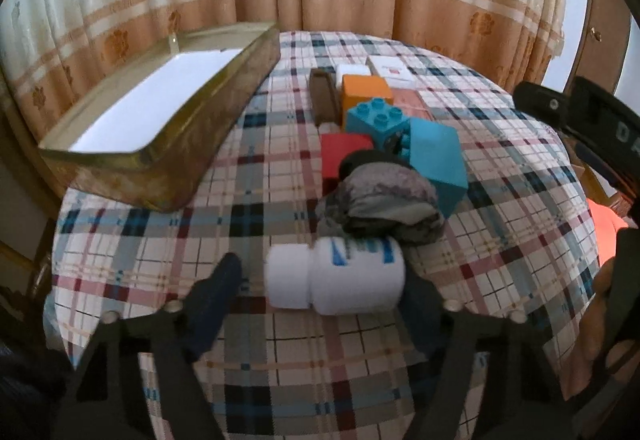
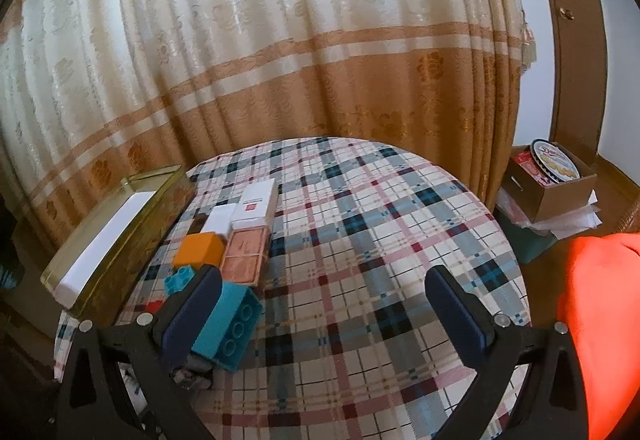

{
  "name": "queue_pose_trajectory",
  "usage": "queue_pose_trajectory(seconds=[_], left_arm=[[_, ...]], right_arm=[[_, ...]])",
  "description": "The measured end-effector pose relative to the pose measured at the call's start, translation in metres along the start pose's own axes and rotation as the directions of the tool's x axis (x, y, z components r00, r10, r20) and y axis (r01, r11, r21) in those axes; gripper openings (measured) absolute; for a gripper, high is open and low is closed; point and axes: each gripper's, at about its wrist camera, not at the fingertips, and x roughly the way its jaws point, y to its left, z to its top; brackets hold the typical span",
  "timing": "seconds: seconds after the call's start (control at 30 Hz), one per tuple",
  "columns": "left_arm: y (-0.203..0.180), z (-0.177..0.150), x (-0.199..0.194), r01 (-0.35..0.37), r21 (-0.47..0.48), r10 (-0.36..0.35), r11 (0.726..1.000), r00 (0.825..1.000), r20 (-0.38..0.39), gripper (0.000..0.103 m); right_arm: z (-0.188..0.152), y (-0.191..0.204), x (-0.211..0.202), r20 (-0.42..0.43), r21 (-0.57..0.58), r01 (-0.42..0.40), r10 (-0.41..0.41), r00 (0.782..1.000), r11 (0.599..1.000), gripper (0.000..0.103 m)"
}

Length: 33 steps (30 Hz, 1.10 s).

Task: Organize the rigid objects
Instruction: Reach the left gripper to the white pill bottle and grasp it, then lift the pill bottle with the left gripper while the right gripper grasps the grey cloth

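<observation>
A white pill bottle (image 1: 336, 278) with a blue label lies on its side between the fingers of my open left gripper (image 1: 324, 280), on the checked tablecloth (image 1: 256, 183). Behind it lie a grey rolled cloth (image 1: 384, 199), a red block (image 1: 340, 153), blue bricks (image 1: 436, 159), an orange block (image 1: 364, 91), a brown piece (image 1: 322, 95) and white boxes (image 1: 390, 71). A gold tin tray (image 1: 160, 131) with a white liner stands at the left. My right gripper (image 2: 324, 308) is open and empty above the cloth; a blue brick (image 2: 230, 324) lies by its left finger.
Curtains hang behind the round table (image 2: 400, 240). The right view shows the tin tray (image 2: 116, 236), orange block (image 2: 200, 248), a pink box (image 2: 244, 252), a white box (image 2: 256, 201), a cardboard box with a cookie tin (image 2: 556, 175) and an orange sleeve (image 2: 604, 320).
</observation>
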Motion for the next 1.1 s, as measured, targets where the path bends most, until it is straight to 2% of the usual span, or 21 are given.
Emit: queue_pose_trajectory(seconds=[0.07,0.27,0.4,0.47,0.53,0.57,0.63,0.7,0.77,0.97,1.1], left_arm=[[0.003,-0.001,0.0,0.01,-0.015,-0.01,1.0,1.0,0.003,0.059],[0.008,-0.002,-0.003,0.028,-0.036,-0.027,0.999,1.0,0.015,0.058],[0.016,-0.002,-0.012,-0.015,-0.035,0.017,0.999,0.998,0.057,0.058],[0.024,-0.001,-0.018,-0.025,-0.05,0.029,0.998,0.997,0.073,0.058],[0.033,0.001,-0.021,-0.045,-0.07,0.05,0.997,0.996,0.076,0.058],[0.036,0.002,-0.022,-0.061,-0.075,0.067,0.995,0.995,0.076,0.058],[0.042,0.002,-0.026,-0.077,-0.082,0.084,0.994,0.993,0.084,0.058],[0.046,0.003,-0.033,-0.078,-0.08,0.086,0.994,0.991,0.101,0.058],[0.047,0.004,-0.039,-0.081,-0.072,0.089,0.994,0.989,0.118,0.058],[0.06,0.01,-0.048,-0.071,-0.105,0.085,0.992,0.986,0.143,0.058],[0.062,0.01,-0.047,-0.07,-0.114,0.086,0.991,0.987,0.138,0.058]], right_arm=[[-0.001,0.003,0.0,-0.004,-0.014,-0.009,0.009,1.0,1.0,0.103],[-0.005,0.007,0.002,-0.026,-0.027,-0.03,0.03,0.999,0.999,0.103],[-0.012,0.011,-0.002,-0.045,-0.056,-0.058,0.055,0.997,0.997,0.102],[-0.016,0.014,-0.007,-0.054,-0.088,-0.091,0.086,0.995,0.992,0.1],[-0.019,0.02,-0.011,-0.059,-0.118,-0.123,0.117,0.991,0.985,0.087],[-0.022,0.026,-0.014,-0.066,-0.143,-0.149,0.141,0.988,0.978,0.083],[-0.025,0.035,-0.014,-0.094,-0.172,-0.186,0.172,0.981,0.967,0.064],[-0.028,0.045,-0.011,-0.142,-0.189,-0.241,0.216,0.966,0.952,0.054],[-0.031,0.053,-0.01,-0.179,-0.204,-0.293,0.258,0.949,0.934,0.053],[-0.037,0.079,-0.017,-0.21,-0.275,-0.38,0.33,0.92,0.883,0.053],[-0.043,0.097,0.0,-0.312,-0.271,-0.429,0.343,0.886,0.862,0.055]])
